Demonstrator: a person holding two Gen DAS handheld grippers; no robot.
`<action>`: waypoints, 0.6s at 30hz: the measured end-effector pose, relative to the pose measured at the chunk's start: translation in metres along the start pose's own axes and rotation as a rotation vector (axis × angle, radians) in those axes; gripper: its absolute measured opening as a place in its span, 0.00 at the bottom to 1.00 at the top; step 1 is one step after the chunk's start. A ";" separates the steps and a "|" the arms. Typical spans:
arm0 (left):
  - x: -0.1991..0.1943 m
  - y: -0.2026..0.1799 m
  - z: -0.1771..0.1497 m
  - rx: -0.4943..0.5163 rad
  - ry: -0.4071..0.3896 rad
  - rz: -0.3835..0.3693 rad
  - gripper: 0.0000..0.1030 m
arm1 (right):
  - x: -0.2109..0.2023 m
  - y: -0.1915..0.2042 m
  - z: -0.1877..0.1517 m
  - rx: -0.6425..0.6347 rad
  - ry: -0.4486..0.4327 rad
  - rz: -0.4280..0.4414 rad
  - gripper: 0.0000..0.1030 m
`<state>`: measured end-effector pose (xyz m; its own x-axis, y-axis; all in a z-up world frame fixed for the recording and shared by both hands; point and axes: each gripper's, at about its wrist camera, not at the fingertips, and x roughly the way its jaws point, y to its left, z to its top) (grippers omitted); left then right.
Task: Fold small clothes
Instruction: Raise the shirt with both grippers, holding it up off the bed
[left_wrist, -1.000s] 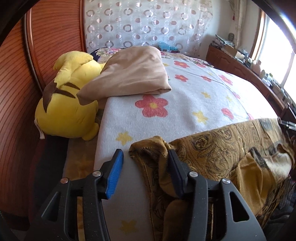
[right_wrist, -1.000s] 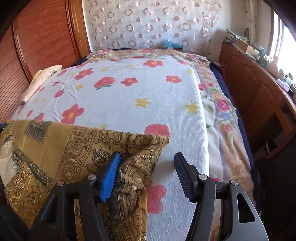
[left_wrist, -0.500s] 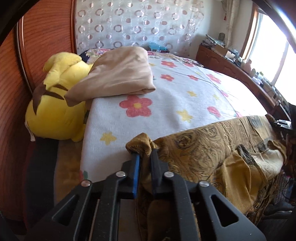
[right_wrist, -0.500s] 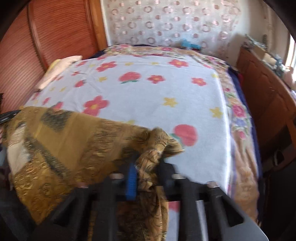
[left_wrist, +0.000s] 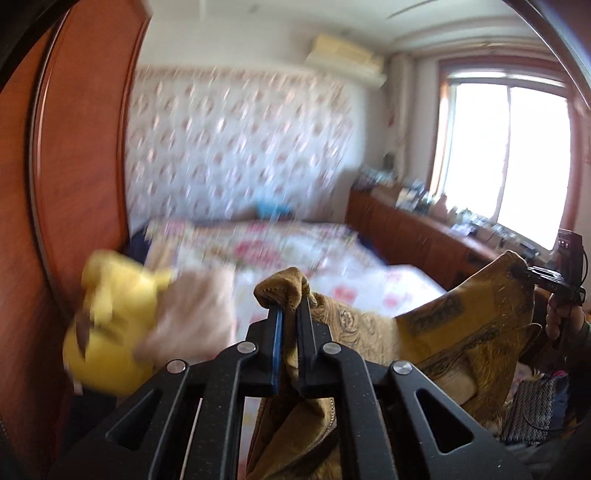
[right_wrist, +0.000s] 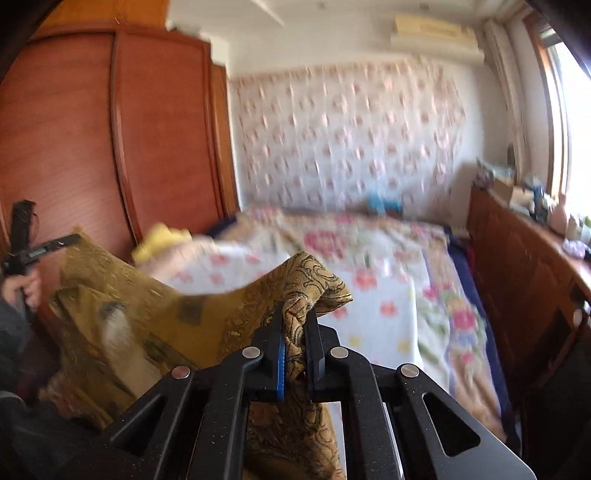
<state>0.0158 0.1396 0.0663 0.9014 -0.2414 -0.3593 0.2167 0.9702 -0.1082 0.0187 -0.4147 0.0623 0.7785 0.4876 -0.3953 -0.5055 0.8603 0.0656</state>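
The left hand-held gripper (left_wrist: 290, 315) pinches one corner of the gold patterned garment (left_wrist: 461, 332); the right hand-held gripper (right_wrist: 295, 325) pinches another, jaws closing on it, the cloth lifted above the bed (right_wrist: 388, 295). Next, likely spread and lay it flat for the fold

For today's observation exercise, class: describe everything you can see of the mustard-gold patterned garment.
The mustard-gold patterned garment looks like soft woven cloth with dark paisley scrollwork and a pale patch. It hangs lifted above the flowered bedspread, stretched between two corners: the left claw is shut on one bunched corner, the right claw is closing on the other. Its middle sags in loose folds.
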 end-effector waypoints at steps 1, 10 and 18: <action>-0.009 -0.008 0.014 0.023 -0.040 -0.006 0.07 | -0.012 0.003 0.010 -0.020 -0.029 -0.013 0.07; -0.088 -0.010 0.099 0.085 -0.289 0.042 0.07 | -0.106 0.018 0.091 -0.117 -0.229 -0.069 0.07; -0.130 0.016 0.143 0.072 -0.409 0.099 0.07 | -0.164 0.036 0.142 -0.180 -0.368 -0.086 0.07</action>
<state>-0.0440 0.1893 0.2438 0.9905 -0.1332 0.0341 0.1340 0.9907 -0.0217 -0.0739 -0.4427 0.2600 0.8852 0.4638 -0.0360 -0.4643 0.8764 -0.1278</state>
